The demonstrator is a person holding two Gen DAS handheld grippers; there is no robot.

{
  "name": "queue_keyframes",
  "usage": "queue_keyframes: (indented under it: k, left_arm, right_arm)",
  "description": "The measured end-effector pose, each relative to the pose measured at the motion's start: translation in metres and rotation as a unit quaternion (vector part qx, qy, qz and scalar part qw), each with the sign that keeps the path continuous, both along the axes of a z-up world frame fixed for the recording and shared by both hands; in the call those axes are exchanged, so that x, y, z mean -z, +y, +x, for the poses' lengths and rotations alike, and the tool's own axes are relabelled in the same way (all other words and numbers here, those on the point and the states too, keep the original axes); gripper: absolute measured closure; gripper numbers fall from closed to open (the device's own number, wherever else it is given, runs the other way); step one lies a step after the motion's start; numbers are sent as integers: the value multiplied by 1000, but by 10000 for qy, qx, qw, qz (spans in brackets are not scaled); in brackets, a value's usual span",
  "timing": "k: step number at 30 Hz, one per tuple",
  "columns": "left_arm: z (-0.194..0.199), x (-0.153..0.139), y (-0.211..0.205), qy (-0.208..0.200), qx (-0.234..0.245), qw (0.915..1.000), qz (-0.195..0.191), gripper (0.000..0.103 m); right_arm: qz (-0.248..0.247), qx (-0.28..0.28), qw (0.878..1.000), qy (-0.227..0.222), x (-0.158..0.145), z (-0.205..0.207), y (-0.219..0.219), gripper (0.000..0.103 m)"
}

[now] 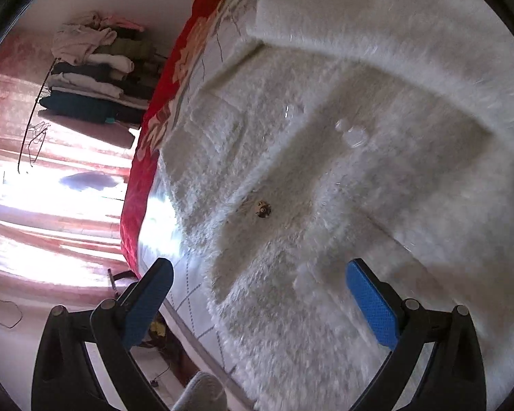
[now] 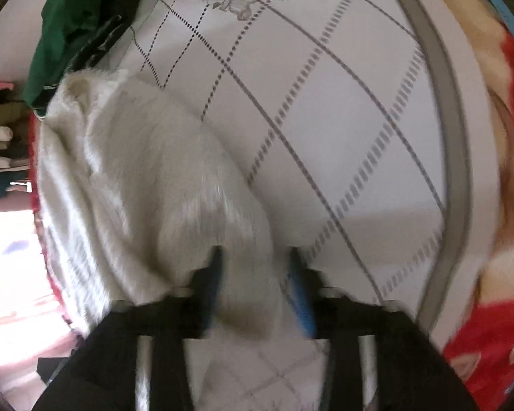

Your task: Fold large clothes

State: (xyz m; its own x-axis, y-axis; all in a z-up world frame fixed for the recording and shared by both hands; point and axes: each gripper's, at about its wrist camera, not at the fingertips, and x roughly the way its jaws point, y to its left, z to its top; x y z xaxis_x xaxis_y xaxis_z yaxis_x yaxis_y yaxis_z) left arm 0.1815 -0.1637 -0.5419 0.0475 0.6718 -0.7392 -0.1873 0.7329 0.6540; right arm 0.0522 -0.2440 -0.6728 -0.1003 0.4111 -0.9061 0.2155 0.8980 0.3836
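Now the white fluffy garment [image 1: 325, 178] lies spread over the bed, filling the left wrist view from 12 to 5 o'clock, with a small round button [image 1: 263, 209] near its middle. The left gripper [image 1: 257, 303] hangs over it with its blue-padded fingers [image 1: 371, 303] spread wide and nothing between them. A folded flap of the same garment lies across the top, toward 1 o'clock. At 11 o'clock a red floral blanket [image 1: 161, 116] edges the bed, and beyond it, toward 10 o'clock, a pile of folded clothes [image 1: 96, 82] sits before sunlit pink curtains [image 1: 34, 233].

In the right wrist view, the right gripper [image 2: 253, 263] has its fingers pressed on a bunched part of the fluffy garment [image 2: 154, 178], which trails away toward 10 o'clock. The motion blur hides how tight the hold is. A checked white bedsheet [image 2: 325, 102] fills the view from 12 to 3 o'clock. A dark green garment [image 2: 72, 24] lies at 11 o'clock, just beside the far end of the white one, and the red blanket [image 2: 490, 342] shows at 4 o'clock
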Motion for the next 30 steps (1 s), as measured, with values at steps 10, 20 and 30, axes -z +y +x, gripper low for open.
queue_keyframes:
  k: [10, 20, 30]
  left_arm:
    - [-74, -46, -122, 225, 1943, 9799, 405, 0]
    - [-103, 42, -171, 988, 2945, 9446, 1056, 0]
    - [-48, 50, -106, 799, 2055, 9649, 1429, 0]
  right_arm:
    - [-263, -89, 9980, 575, -26, -128, -43, 47]
    - [-431, 219, 9958, 779, -1, -147, -62, 47]
    - [1588, 797, 9834, 361, 35, -111, -27, 38]
